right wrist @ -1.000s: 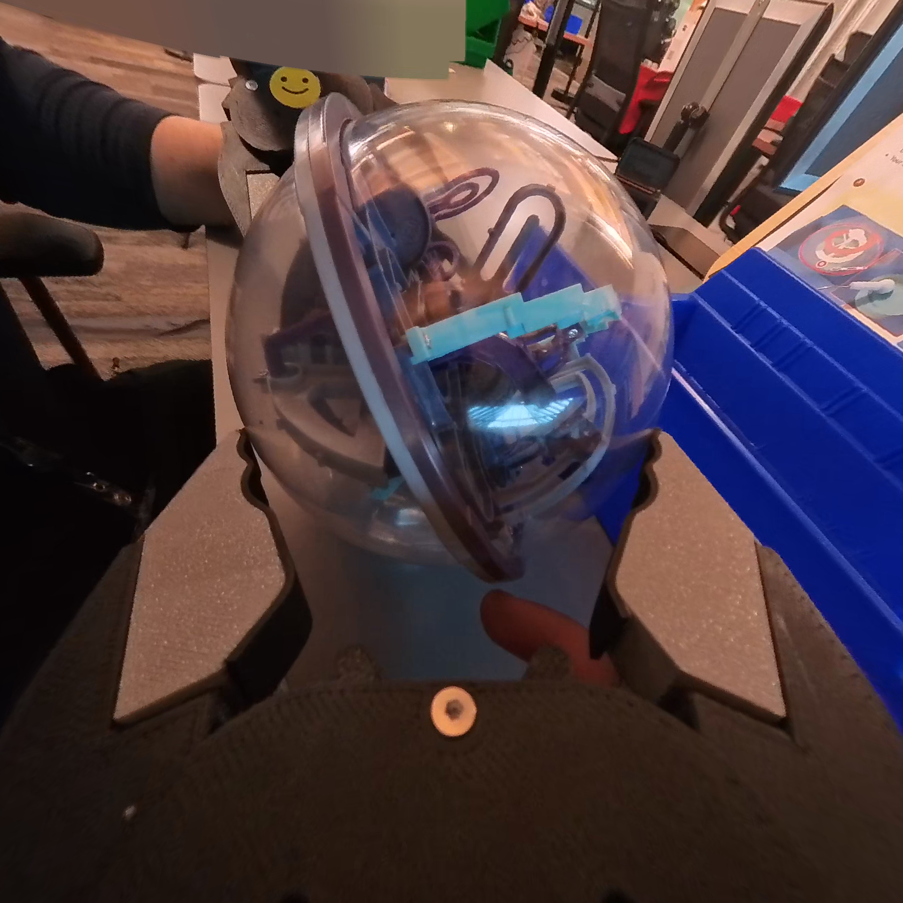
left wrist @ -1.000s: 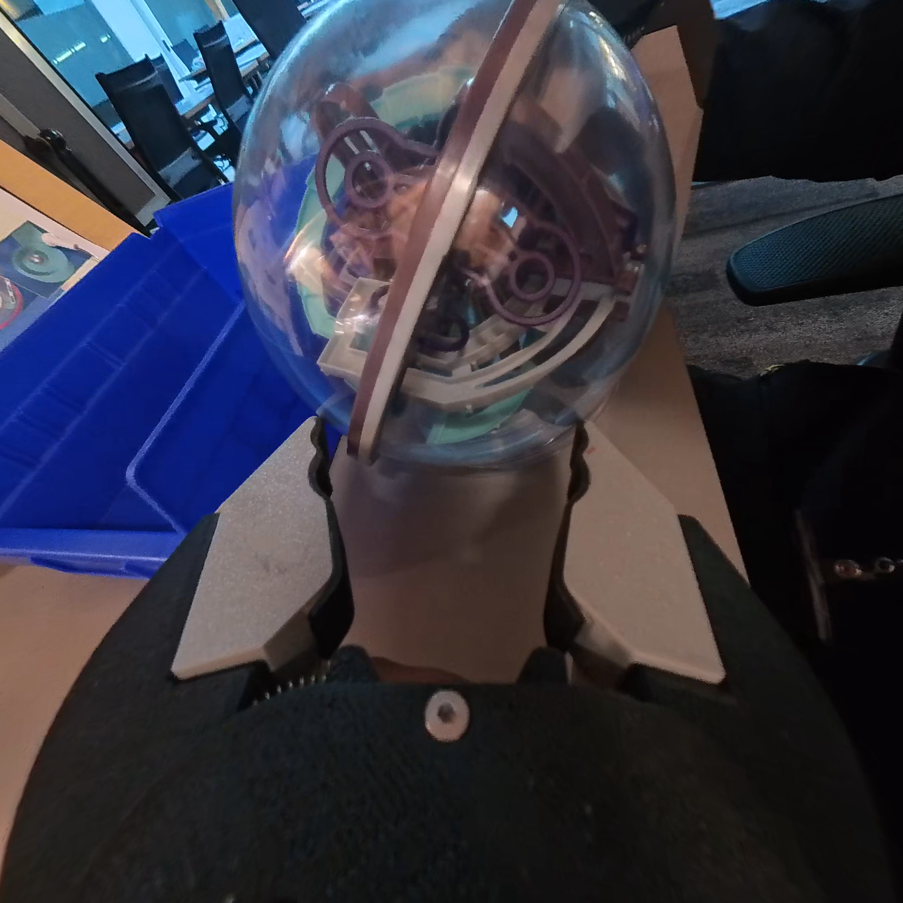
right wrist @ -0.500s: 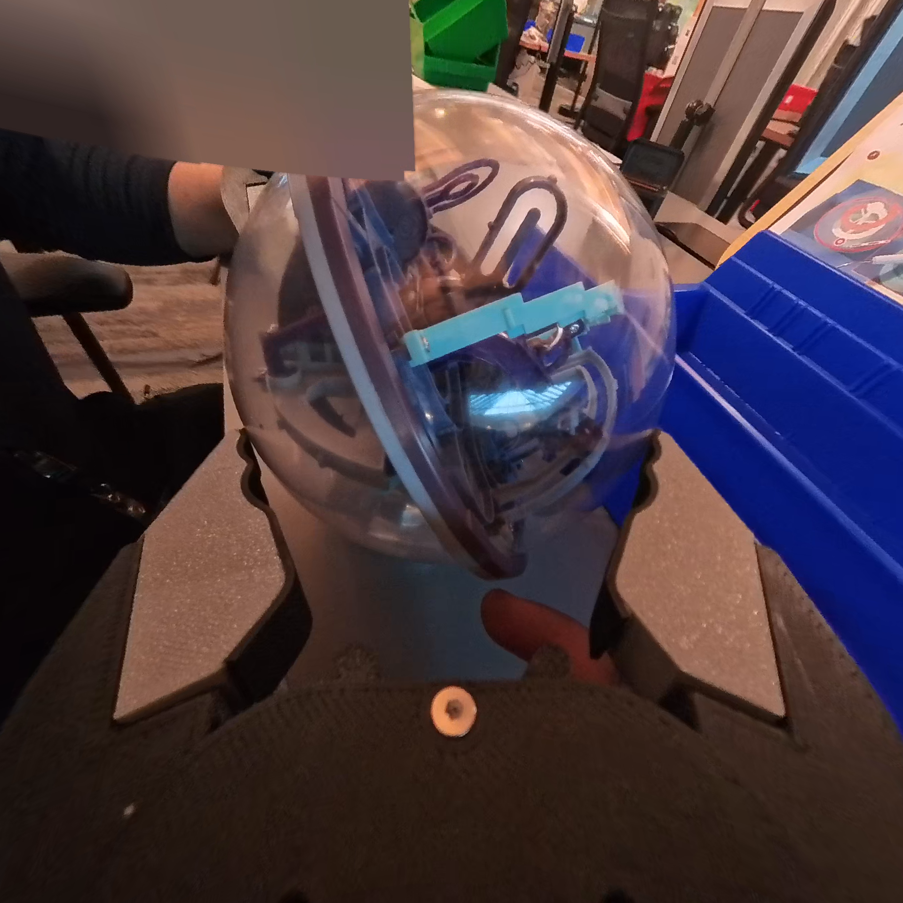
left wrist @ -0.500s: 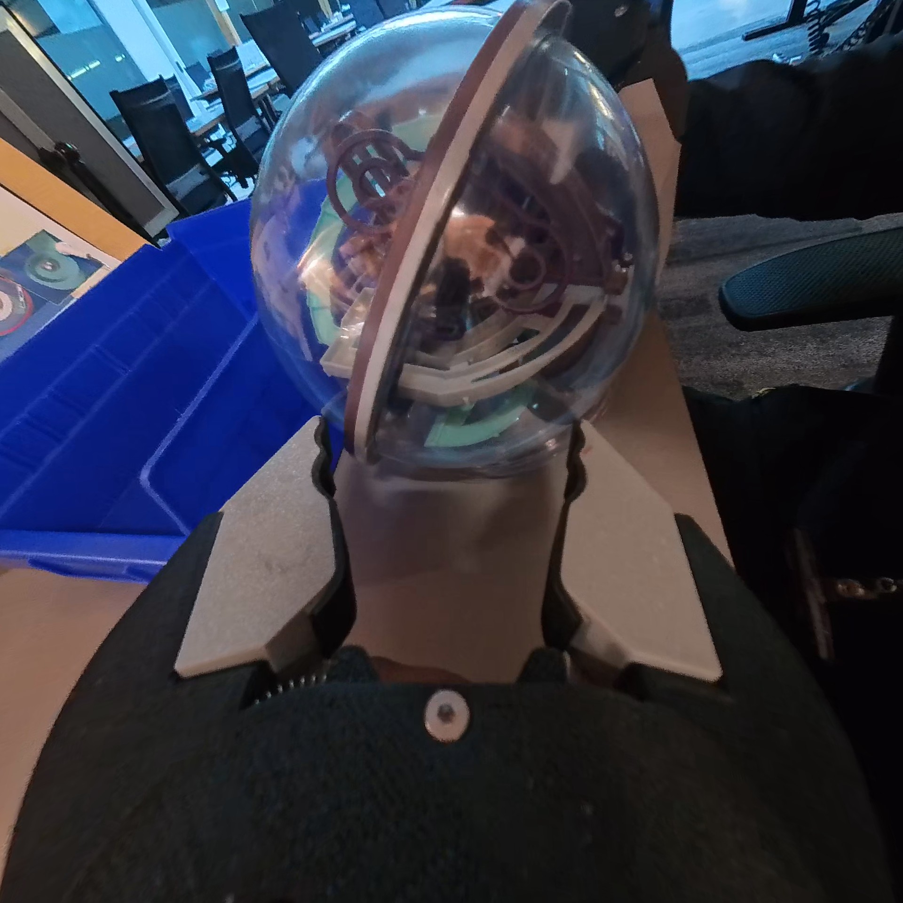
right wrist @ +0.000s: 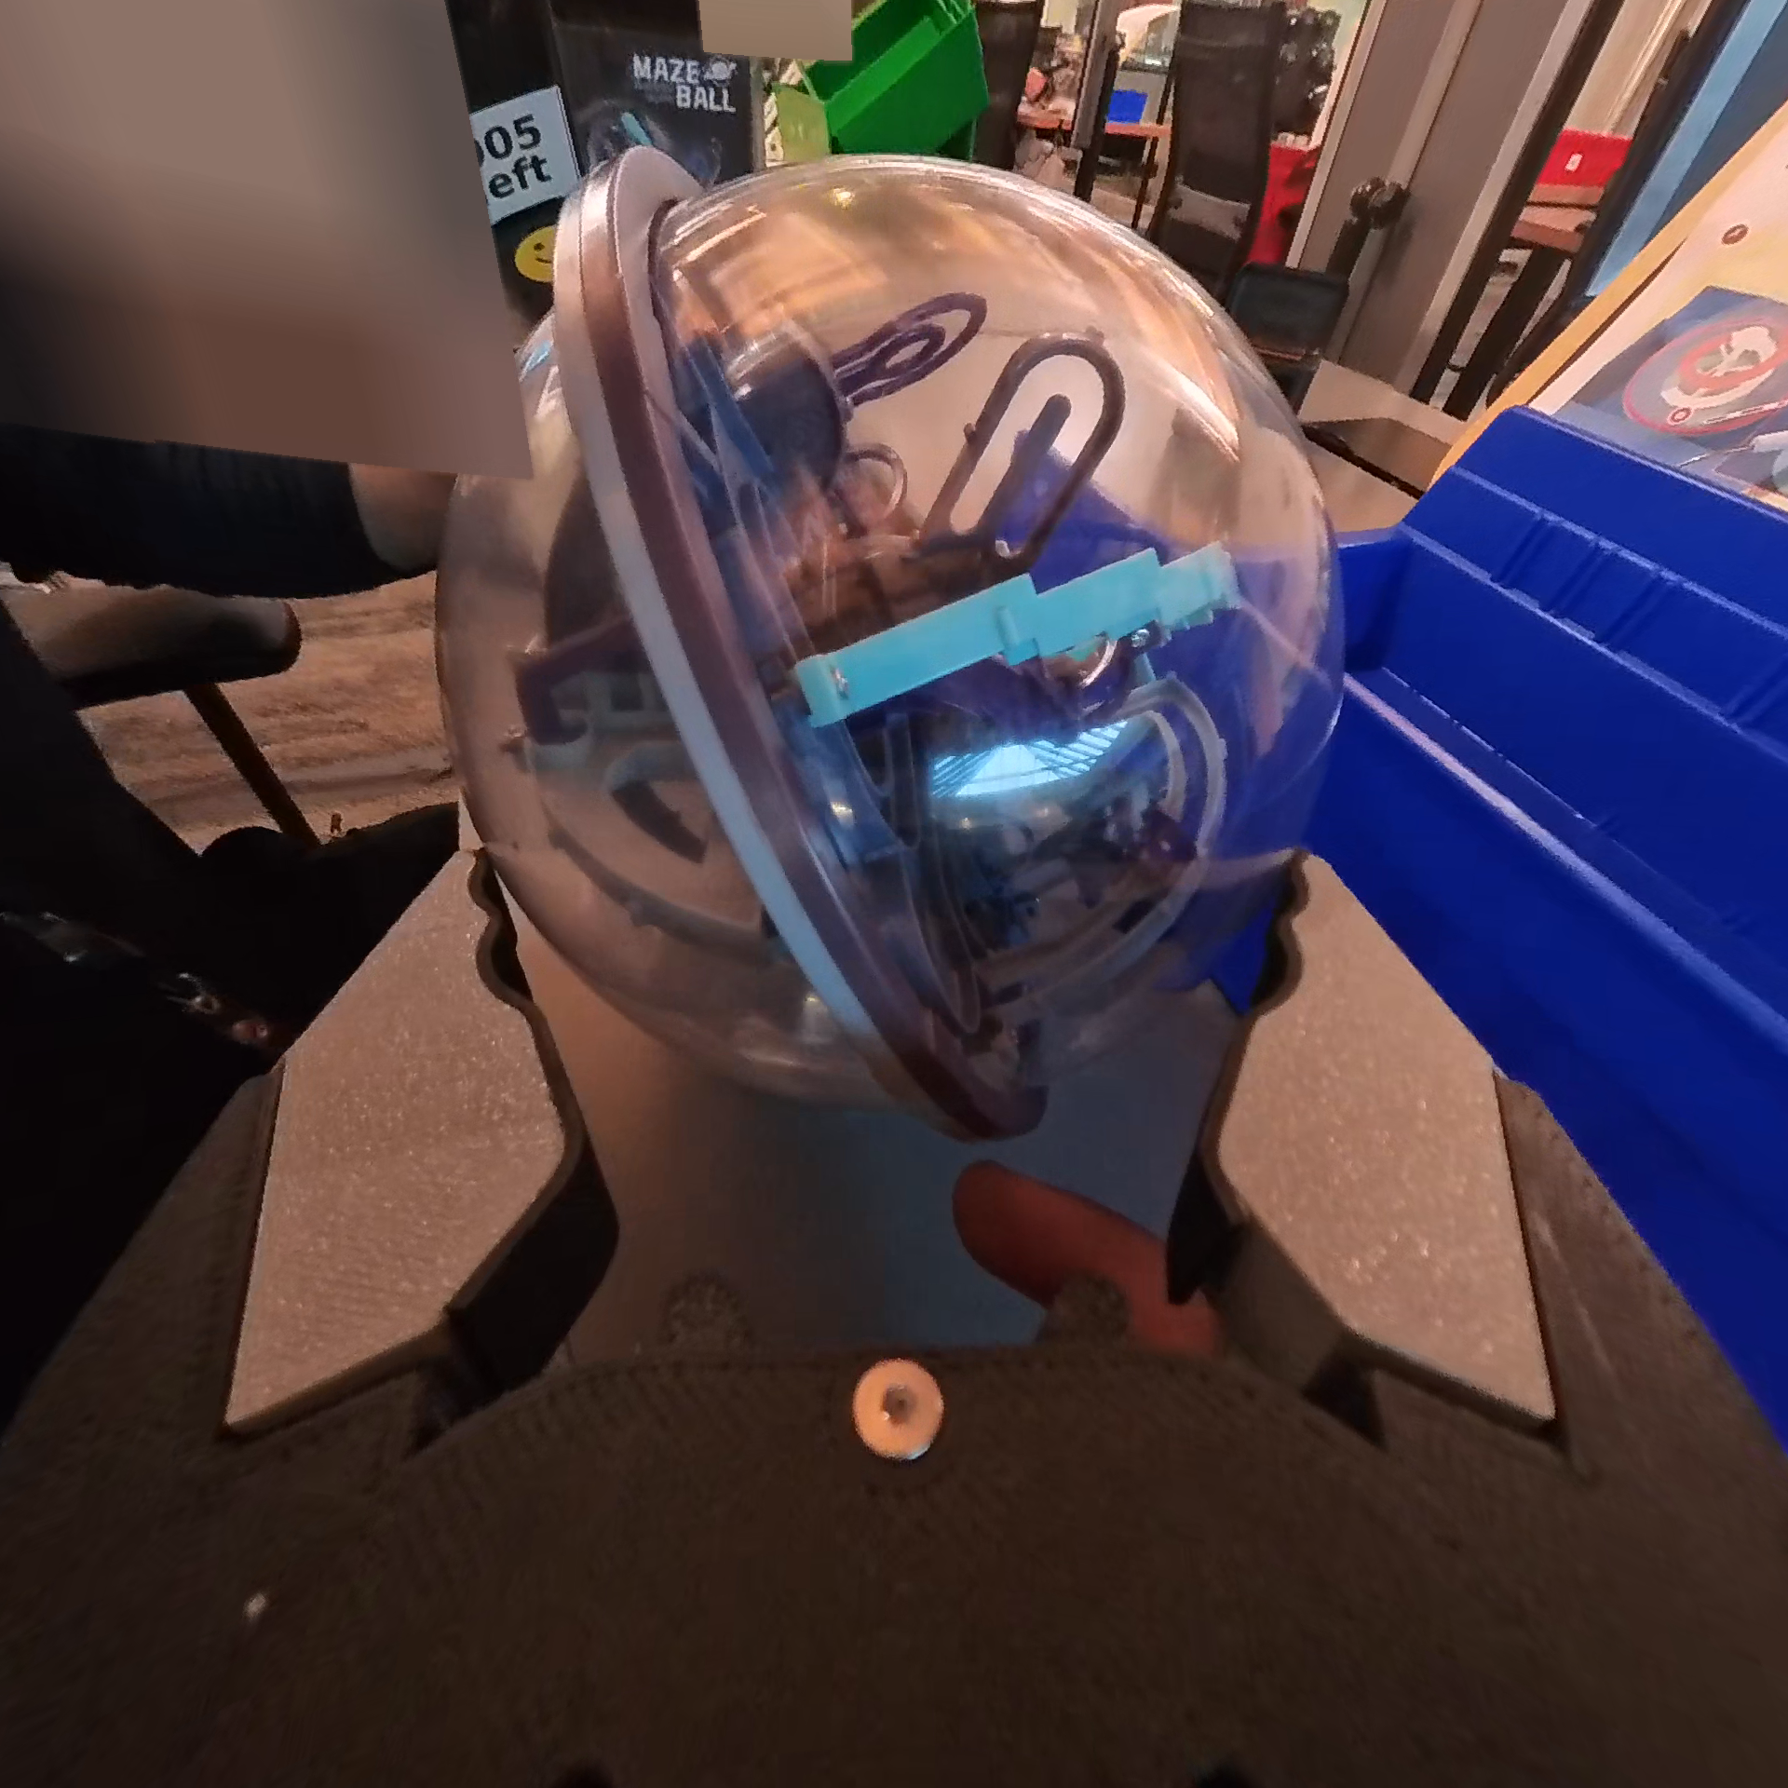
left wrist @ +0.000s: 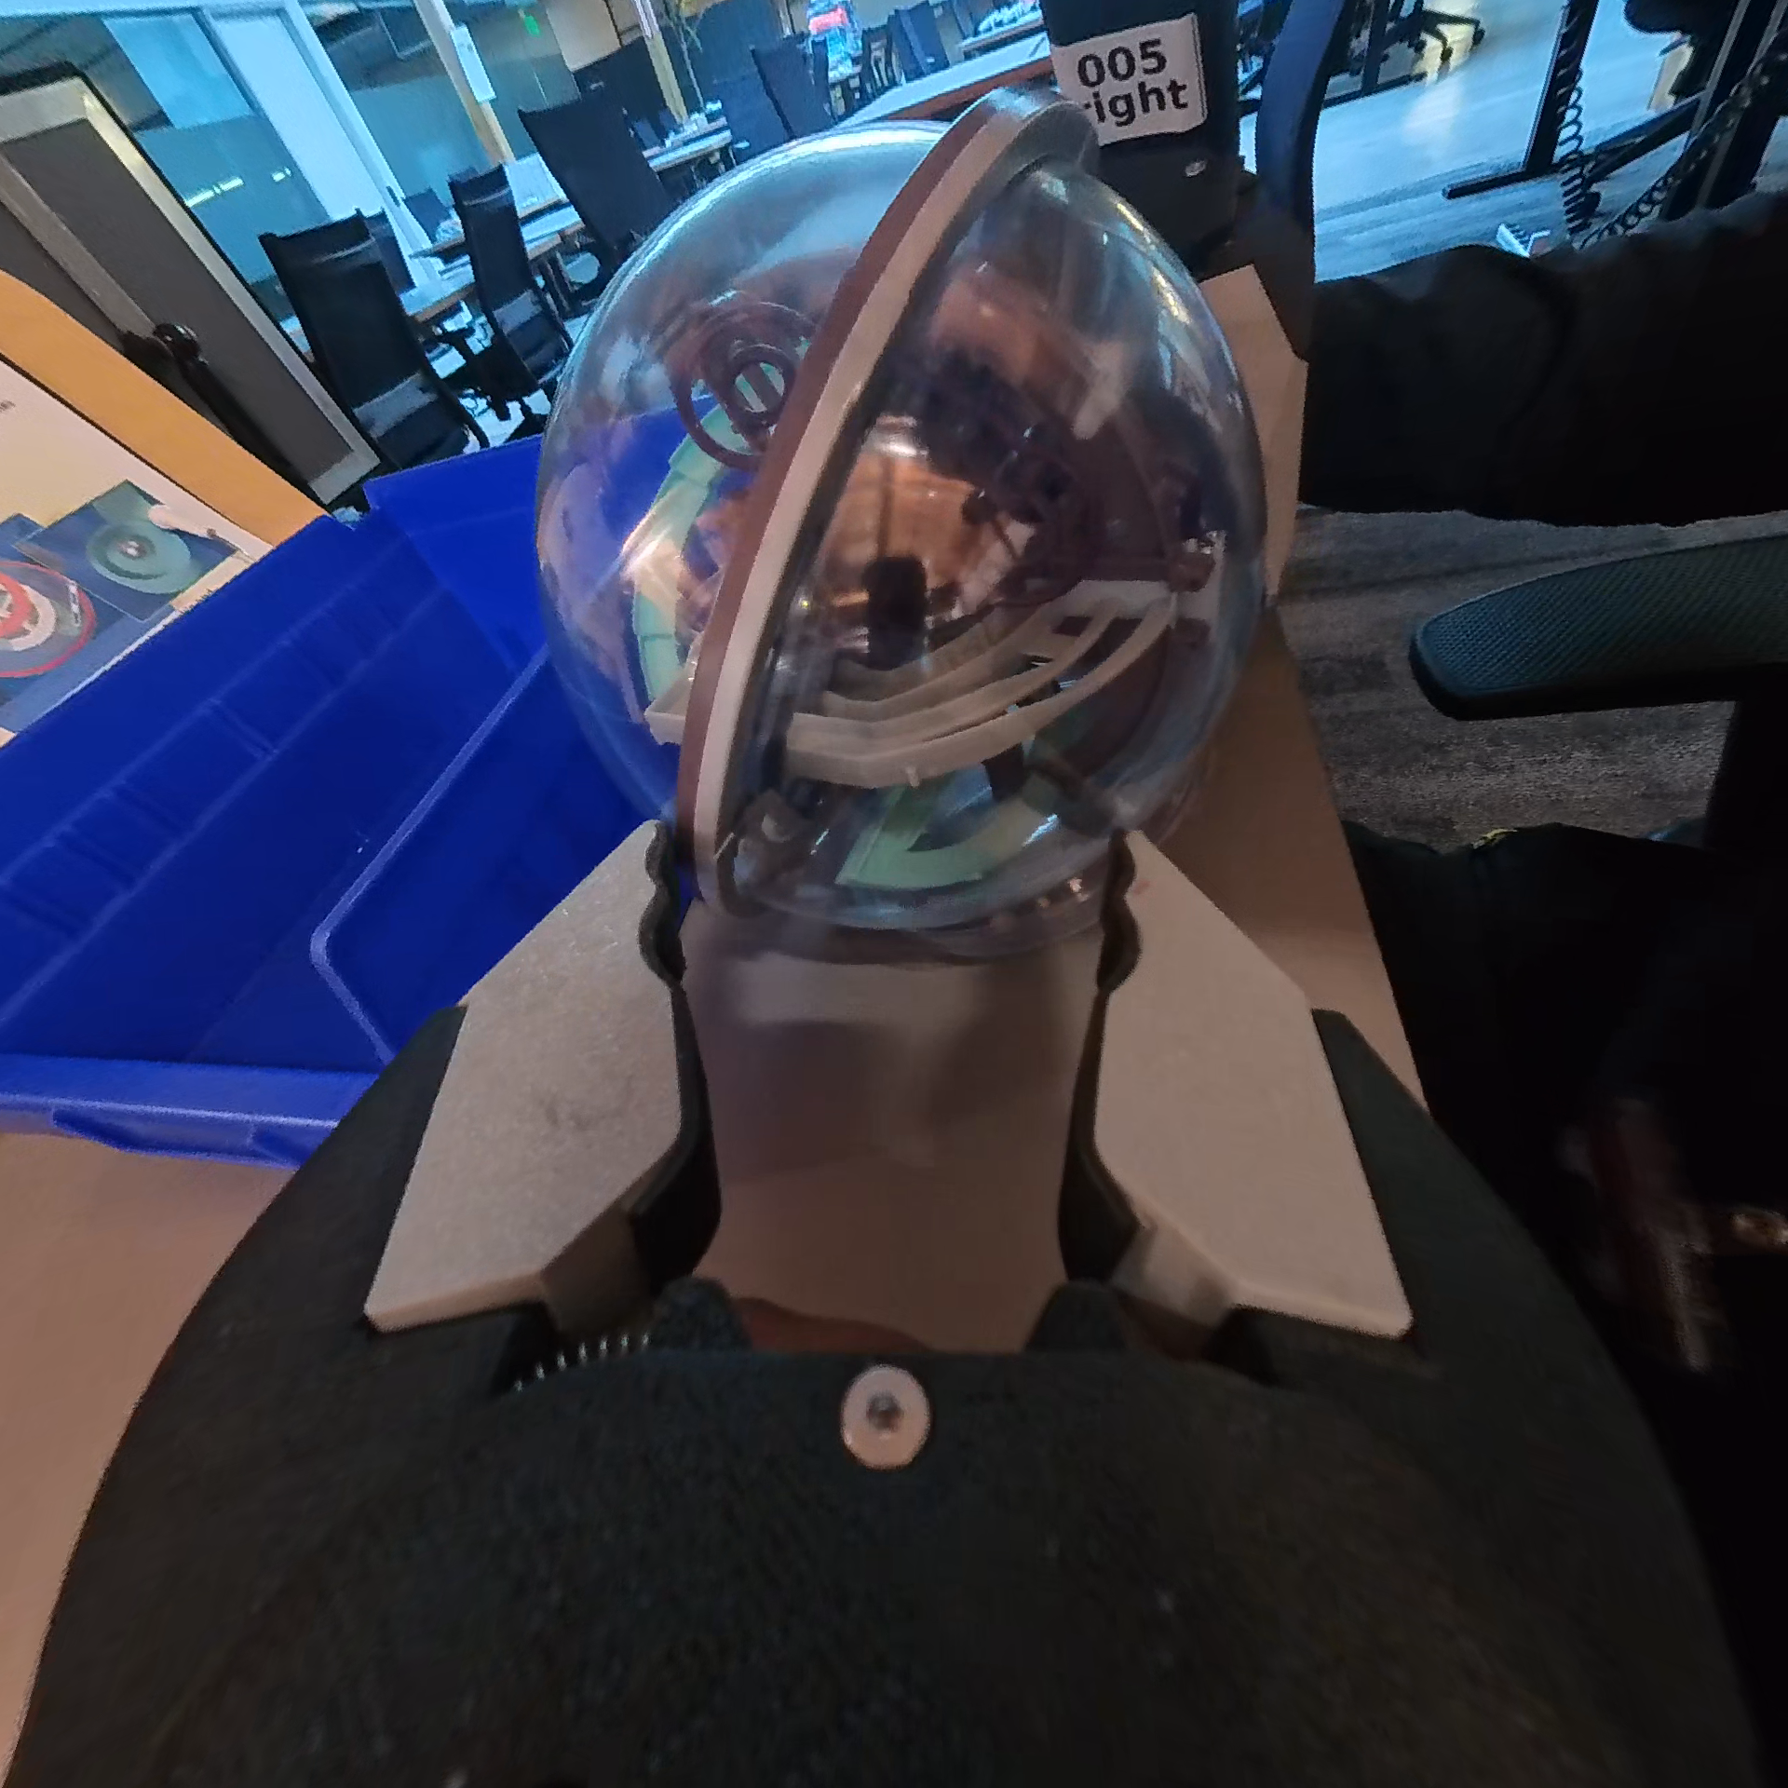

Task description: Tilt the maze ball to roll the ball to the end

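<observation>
Maze ball (left wrist: pixel 900 542) held up off the desk (left wrist: pixel 1287 793), caught between the two grippers, one on each side, facing each other across it. Left gripper (left wrist: pixel 885 871): both pads against the lower curve of the clear shell, the left fingertip (left wrist: pixel 663 890) right at the seam ring (left wrist: pixel 832 464), the right one on the far side of the bowl; it reads as clamped on the sphere. Right gripper (right wrist: pixel 885 929): jaws spread wide, the tips hugging the shell low on both flanks, so it too grips the ball. Seam ring runs steeply tilted in both views, not level. Inside: pale curved tracks, green arcs, purple loops, a turquoise bar (right wrist: pixel 1016 629). The small rolling ball itself I cannot pick out in either view; reflections cover much of the interior. Ball hangs over the desk's edge nearest the blue bin (left wrist: pixel 242 774); dark sleeve (left wrist: pixel 1509 387) and chair arm beyond the desk's other edge. Step in hand, as I judge it: mid-tilt, both tools rotating the sphere together to steer the runner along a track. How far toward the end, cannot say. Next move calls for slow, matched wrist rotation, small angles, both clamps kept firm on the slick plastic so it does not slip or twist between the pads, and a pause to find the runner before committing to a direction.
</observation>
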The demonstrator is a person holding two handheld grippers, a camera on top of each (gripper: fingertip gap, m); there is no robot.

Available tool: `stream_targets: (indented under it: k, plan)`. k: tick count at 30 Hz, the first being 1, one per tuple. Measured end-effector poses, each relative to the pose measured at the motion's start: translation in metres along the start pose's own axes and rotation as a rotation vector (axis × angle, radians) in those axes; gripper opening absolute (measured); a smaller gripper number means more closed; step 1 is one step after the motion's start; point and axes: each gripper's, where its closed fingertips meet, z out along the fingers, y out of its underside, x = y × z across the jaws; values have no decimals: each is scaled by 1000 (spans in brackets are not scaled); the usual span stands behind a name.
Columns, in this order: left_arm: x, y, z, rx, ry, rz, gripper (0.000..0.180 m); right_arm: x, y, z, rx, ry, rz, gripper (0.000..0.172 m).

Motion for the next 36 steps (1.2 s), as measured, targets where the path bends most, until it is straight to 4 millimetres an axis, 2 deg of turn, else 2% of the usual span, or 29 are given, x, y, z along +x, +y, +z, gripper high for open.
stream_targets:
  k: [11, 21, 27, 36]
  plan:
    - [2, 0, -1, 10, -7, 15, 85, -2, 1, 0, -9, 12, 1, 148]
    - [6, -3, -7, 43, 96, -134, 85, -7, 0, 3, -4, 39, -36, 150]
    - [5, -3, -6, 42, 90, -134, 84, -6, -1, 3, 16, 31, -26, 149]
    - [4, 3, -5, 5, 63, -70, 76, 0, -14, -12, 137, 8, 48, 143]
